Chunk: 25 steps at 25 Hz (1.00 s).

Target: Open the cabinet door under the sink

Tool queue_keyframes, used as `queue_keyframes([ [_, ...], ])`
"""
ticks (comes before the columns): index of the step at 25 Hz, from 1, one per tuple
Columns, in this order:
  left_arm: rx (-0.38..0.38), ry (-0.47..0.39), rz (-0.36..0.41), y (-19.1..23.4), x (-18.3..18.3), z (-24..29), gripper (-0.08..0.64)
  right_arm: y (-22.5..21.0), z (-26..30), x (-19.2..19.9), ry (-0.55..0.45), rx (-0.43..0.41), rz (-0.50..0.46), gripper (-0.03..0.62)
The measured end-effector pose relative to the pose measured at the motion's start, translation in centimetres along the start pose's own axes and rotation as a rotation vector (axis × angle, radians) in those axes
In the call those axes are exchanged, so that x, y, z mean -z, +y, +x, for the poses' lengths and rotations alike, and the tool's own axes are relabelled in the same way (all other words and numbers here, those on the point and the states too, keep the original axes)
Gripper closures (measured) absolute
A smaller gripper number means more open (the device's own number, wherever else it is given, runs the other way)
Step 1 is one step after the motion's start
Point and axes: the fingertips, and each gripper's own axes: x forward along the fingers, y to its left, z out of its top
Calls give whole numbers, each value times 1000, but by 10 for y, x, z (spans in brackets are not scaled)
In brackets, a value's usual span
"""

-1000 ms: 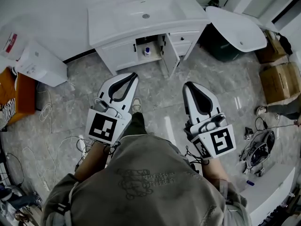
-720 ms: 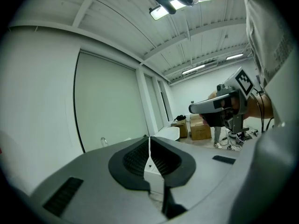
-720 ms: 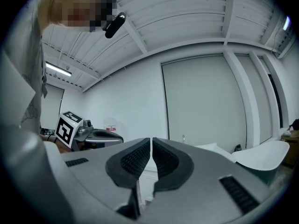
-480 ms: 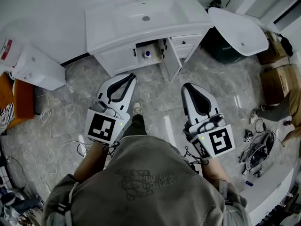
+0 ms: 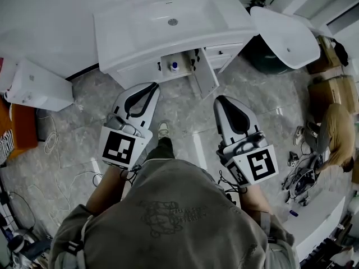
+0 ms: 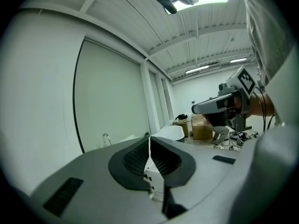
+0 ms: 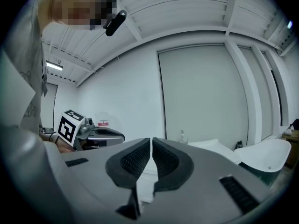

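The cabinet door (image 5: 206, 76) hangs directly below the sink (image 5: 168, 21), at the right side of the opening under the basin. It already stands swung out toward the person, so the head view sees it almost edge-on. Its long axis is upright, and its free edge points away from the sink toward the floor (image 5: 90, 102). Through the opening behind it, under the sink, a small bottle (image 5: 174, 66) with a blue cap shows. The closed panel (image 5: 137, 72) under the sink's left half sits flush, and a stack of drawers (image 5: 220, 52) lies under its right end.

Both tools are held out short of the sink, pointing at it, and neither touches the cabinet. The right gripper (image 5: 220, 100) lies just off the open door's free edge, on the side away from the sink, which makes it the nearer hand to that door. The left gripper (image 5: 152, 87) faces the closed panel below the sink's left half.

Its fingers (image 6: 135, 160) are pressed together with nothing between them, and the right gripper's fingers (image 7: 135, 161) are pressed together and empty too.

Judging from this, the door reads as open already. Any further swing would take a push on its free edge from the right side.
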Motion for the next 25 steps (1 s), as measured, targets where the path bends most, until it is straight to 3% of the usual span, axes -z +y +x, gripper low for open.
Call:
queue_keyframes([
  [15, 15, 13, -41, 130, 25, 53, 537, -17, 144, -9, 13, 7, -22, 557],
  [18, 13, 10, -7, 144, 28, 59, 537, -21, 159, -5, 29, 18, -30, 557],
  [25, 14, 10, -23, 154, 35, 71, 537, -30, 178, 2, 69, 25, -56, 558],
])
